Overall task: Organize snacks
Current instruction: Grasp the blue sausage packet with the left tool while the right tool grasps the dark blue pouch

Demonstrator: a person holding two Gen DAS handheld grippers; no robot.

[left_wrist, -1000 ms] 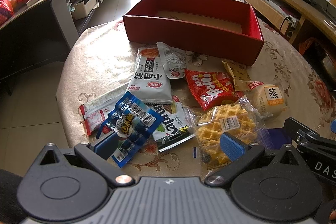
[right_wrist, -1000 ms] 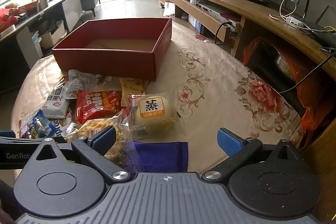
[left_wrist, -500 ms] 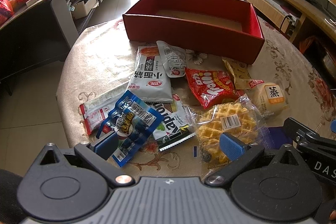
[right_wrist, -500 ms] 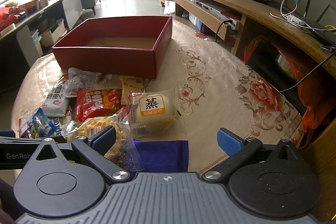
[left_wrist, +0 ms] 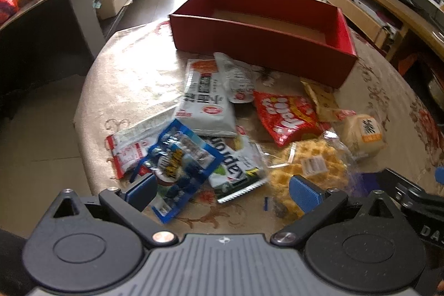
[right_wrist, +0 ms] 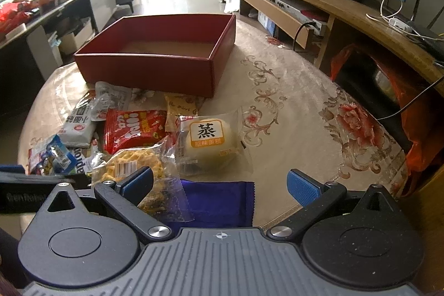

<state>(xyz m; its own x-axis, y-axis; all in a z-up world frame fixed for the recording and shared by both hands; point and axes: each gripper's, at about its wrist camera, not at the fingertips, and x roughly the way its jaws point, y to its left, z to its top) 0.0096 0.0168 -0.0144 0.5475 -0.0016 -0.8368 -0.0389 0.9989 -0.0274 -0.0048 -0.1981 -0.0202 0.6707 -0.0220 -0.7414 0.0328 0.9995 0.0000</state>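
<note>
An empty red box [left_wrist: 266, 38] [right_wrist: 155, 65] stands at the far side of the round table. Snack packets lie in a heap in front of it: a blue packet [left_wrist: 180, 165], a white packet [left_wrist: 205, 101], a red packet [left_wrist: 285, 118] [right_wrist: 133, 129], a waffle [left_wrist: 305, 168] [right_wrist: 136, 165], a steamed bun [left_wrist: 363, 132] [right_wrist: 208, 138] and a dark blue packet [right_wrist: 219, 201]. My left gripper [left_wrist: 222, 190] is open and empty above the heap's near edge. My right gripper [right_wrist: 219, 185] is open and empty over the dark blue packet.
The table wears a beige floral cloth [right_wrist: 291, 107]. A TV bench [right_wrist: 333, 7] runs along the right. A dark counter [left_wrist: 41, 7] with boxes stands at the left. The right gripper's arm [left_wrist: 410, 199] shows at the left view's lower right.
The left gripper has swung and tilted a little, blurring its view. The right gripper has edged slightly forward. Both stay open and the snacks have not moved.
</note>
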